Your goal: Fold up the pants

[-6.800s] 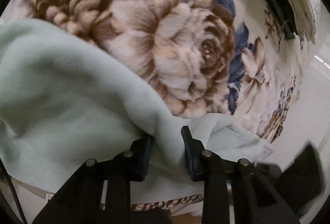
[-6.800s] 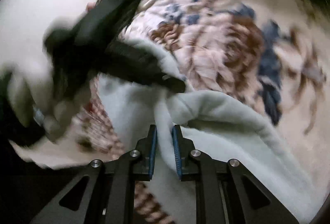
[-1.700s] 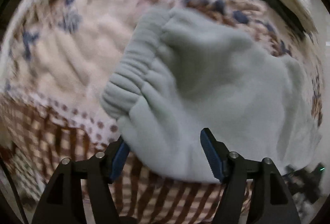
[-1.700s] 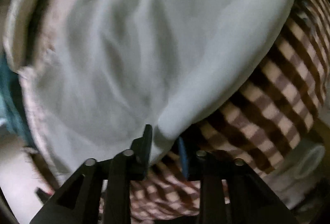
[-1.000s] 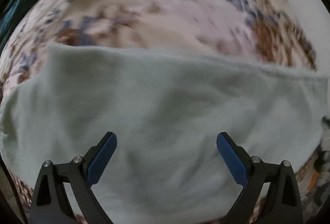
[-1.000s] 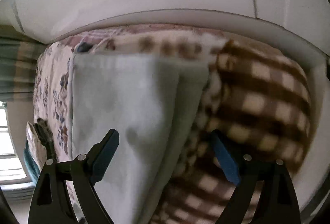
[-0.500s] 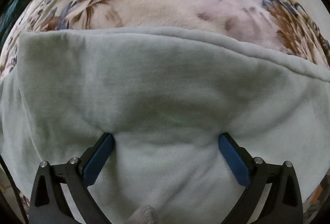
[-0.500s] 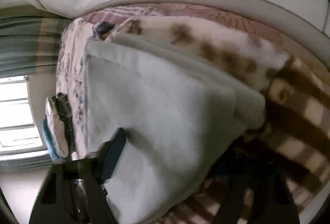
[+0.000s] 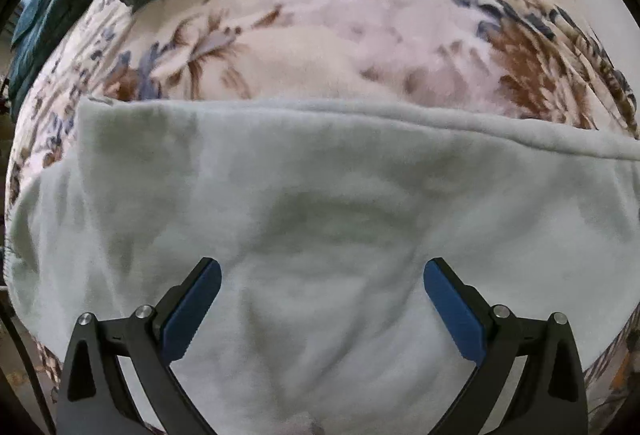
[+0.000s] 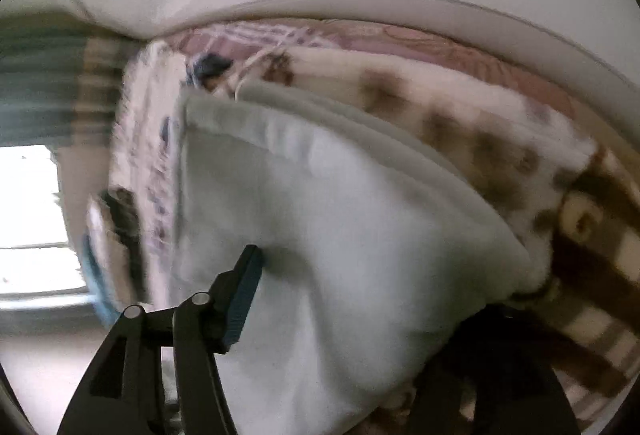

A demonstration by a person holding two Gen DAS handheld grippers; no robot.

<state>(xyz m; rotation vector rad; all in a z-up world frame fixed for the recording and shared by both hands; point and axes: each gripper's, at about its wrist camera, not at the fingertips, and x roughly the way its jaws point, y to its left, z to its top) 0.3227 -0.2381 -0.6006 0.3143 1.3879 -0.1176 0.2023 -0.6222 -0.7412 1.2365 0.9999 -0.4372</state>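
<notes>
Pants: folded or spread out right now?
Folded. The pale green pants lie as a compact doubled stack on the floral blanket; the right wrist view shows layered edges stacked one over another.

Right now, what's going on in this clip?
A person with tongs in each hand is folding pale green pants on a floral blanket. The pants already lie folded into a flat stack. The left tongs stand wide open above the fabric, gripping nothing. The right tongs have just closed partway around the folded stack's edge: one finger presses into the cloth, the other is hidden beneath it.
</notes>
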